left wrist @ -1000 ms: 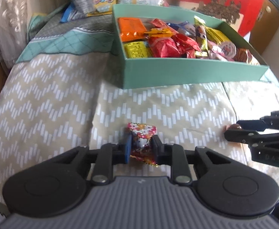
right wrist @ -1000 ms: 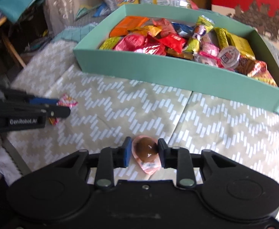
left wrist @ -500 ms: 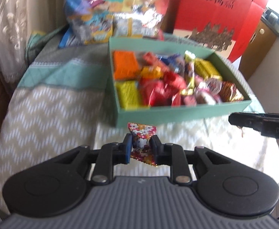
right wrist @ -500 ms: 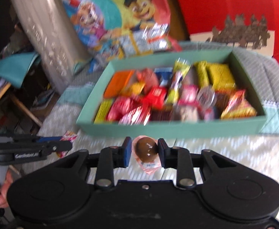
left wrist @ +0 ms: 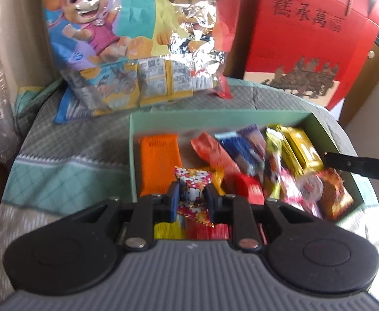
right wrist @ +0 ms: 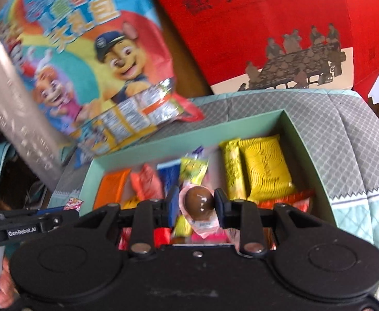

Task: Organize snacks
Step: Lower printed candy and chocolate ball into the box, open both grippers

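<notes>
My left gripper (left wrist: pixel 190 194) is shut on a pink-and-white cartoon candy packet (left wrist: pixel 192 189) and holds it above the left part of the green box (left wrist: pixel 215 118). My right gripper (right wrist: pixel 197 203) is shut on a brown egg-shaped sweet in a clear pink wrapper (right wrist: pixel 199 202), held above the middle of the same green box (right wrist: pixel 163 143). The box holds several wrapped snacks: an orange pack (left wrist: pixel 159 159), a blue one (left wrist: pixel 241 147) and yellow packs (right wrist: pixel 264 171). The left gripper also shows at the lower left of the right wrist view (right wrist: pixel 34 221); the right gripper's finger (left wrist: pixel 357 167) shows at the right of the left wrist view.
A large cartoon-dog snack bag (left wrist: pixel 137 46) leans behind the box on the left. A red gift bag (left wrist: pixel 313 39) stands behind on the right. The box rests on a quilted grey, teal and chevron cloth (left wrist: pixel 67 160). A curtain (right wrist: pixel 11 108) hangs at the far left.
Both grippers rose from the cloth with their sweets and moved forward over the green box. The view now looks down into the box.
</notes>
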{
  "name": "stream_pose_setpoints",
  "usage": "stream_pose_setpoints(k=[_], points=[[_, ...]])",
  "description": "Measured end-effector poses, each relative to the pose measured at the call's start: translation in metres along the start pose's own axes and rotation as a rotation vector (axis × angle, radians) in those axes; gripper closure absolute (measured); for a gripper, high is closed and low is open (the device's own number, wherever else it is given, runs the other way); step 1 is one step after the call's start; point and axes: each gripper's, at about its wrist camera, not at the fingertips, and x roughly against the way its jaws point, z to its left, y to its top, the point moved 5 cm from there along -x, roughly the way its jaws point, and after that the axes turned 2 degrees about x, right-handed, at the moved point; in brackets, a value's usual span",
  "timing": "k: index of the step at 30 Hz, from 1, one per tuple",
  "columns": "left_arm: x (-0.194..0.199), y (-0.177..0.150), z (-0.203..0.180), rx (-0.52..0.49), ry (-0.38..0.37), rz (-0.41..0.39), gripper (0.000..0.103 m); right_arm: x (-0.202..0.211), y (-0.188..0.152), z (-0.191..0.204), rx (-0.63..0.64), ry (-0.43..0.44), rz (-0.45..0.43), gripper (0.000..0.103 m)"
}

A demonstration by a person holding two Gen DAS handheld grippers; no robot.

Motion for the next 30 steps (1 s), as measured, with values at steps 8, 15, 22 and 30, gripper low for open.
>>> stream_pose_setpoints(k=[8,15,22,30], points=[[-0.037,0.032,-0.009,0.014,0.042,-0.006,0.068,-0.035,0.022,-0.007,-0.026,-0.004,-0.012,0.060],[-0.040,0.027,-0.006,0.024,0.092,-0.003,0.005,-0.027,0.018,-0.008,-0.025,-0.022,-0.049,0.000],[-0.026,0.015,-0.005,0.038,0.091,0.021,0.000,-0.015,0.005,-0.001,-0.016,-0.025,-0.007,0.000],[0.006,-0.010,-0.011,0.027,0.088,0.026,0.000,0.011,-0.021,0.009,-0.007,-0.030,0.047,0.000]])
